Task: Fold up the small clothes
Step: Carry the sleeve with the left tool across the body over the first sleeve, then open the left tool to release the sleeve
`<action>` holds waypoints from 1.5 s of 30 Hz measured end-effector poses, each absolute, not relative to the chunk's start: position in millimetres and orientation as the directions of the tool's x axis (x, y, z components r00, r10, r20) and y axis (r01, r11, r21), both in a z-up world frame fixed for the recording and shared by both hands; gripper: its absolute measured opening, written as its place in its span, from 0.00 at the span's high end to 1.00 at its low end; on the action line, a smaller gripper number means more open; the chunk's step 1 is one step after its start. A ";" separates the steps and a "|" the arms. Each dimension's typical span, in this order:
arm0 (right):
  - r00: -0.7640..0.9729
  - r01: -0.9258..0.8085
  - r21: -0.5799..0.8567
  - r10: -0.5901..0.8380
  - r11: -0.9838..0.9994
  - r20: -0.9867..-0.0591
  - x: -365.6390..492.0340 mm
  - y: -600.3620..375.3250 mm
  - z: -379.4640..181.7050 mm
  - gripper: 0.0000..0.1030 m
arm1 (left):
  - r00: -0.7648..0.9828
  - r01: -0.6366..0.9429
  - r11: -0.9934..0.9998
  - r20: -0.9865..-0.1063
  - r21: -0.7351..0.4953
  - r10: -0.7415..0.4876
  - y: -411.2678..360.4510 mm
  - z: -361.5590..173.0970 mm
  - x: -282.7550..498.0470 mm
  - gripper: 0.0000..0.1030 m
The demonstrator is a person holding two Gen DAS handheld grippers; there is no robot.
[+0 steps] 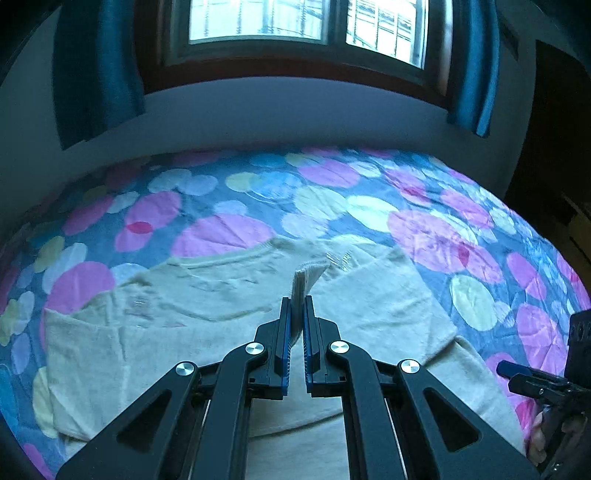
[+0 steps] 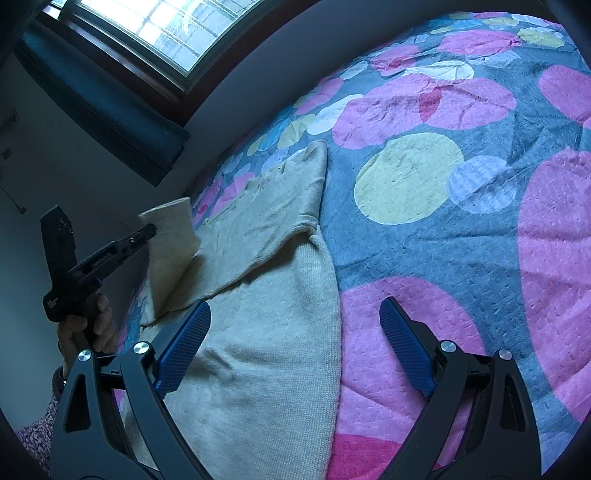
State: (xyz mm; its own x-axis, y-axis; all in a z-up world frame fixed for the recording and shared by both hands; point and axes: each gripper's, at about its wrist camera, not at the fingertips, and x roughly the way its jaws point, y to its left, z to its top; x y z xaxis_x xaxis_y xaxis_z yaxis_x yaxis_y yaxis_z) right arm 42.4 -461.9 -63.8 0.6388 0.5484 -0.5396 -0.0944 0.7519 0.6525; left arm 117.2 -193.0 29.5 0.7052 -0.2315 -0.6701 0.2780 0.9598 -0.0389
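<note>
A cream knit sweater [image 1: 207, 332] lies spread on the bed. My left gripper [image 1: 296, 306] is shut on the sweater's sleeve cuff [image 1: 306, 280] and holds it up above the sweater's body. In the right wrist view the left gripper [image 2: 147, 232] shows at the left with the lifted cuff [image 2: 170, 236]. My right gripper [image 2: 295, 325] is open and empty, low over the sweater's near right edge [image 2: 280, 332], one finger over the knit and one over the bedspread. The right gripper also shows at the right edge of the left wrist view [image 1: 517, 369].
The bed has a blue bedspread with pink, yellow and white circles [image 1: 424, 229] [image 2: 480, 184]. A wall with a window [image 1: 303, 22] and blue curtains [image 1: 92, 74] stands behind the bed. Dark furniture [image 1: 554, 147] is at the far right.
</note>
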 end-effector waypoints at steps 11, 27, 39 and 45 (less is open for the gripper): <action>0.639 -0.096 0.656 0.552 0.749 -0.536 42.8 -464.1 -64.5 0.10 | 0.638 0.318 0.948 -0.736 -0.017 -0.227 -226.6 -15.3 115.2 0.95; 0.639 -0.098 0.657 0.553 0.748 -0.535 43.3 -463.9 -64.9 0.10 | 0.552 0.415 0.901 -0.753 -0.124 -0.358 -249.6 -27.9 97.9 0.90; 0.637 -0.094 0.650 0.547 0.754 -0.543 43.0 -464.5 -64.1 0.10 | 0.668 0.260 0.955 -0.688 -0.143 -0.285 -122.9 5.4 57.2 0.53; 0.649 -0.026 0.640 0.500 0.768 -0.573 43.4 -469.8 -50.3 0.10 | 0.700 0.080 0.984 -0.694 -0.159 -0.169 -33.9 -6.4 36.0 0.43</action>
State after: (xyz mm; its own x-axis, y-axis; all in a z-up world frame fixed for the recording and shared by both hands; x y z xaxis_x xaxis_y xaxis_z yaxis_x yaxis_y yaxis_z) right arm 43.4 -469.8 -50.3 0.6494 0.4997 -0.5733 -0.0263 0.7681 0.6398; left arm 36.0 -33.9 -6.4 0.6996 -0.1688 -0.6943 0.0798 0.9841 -0.1588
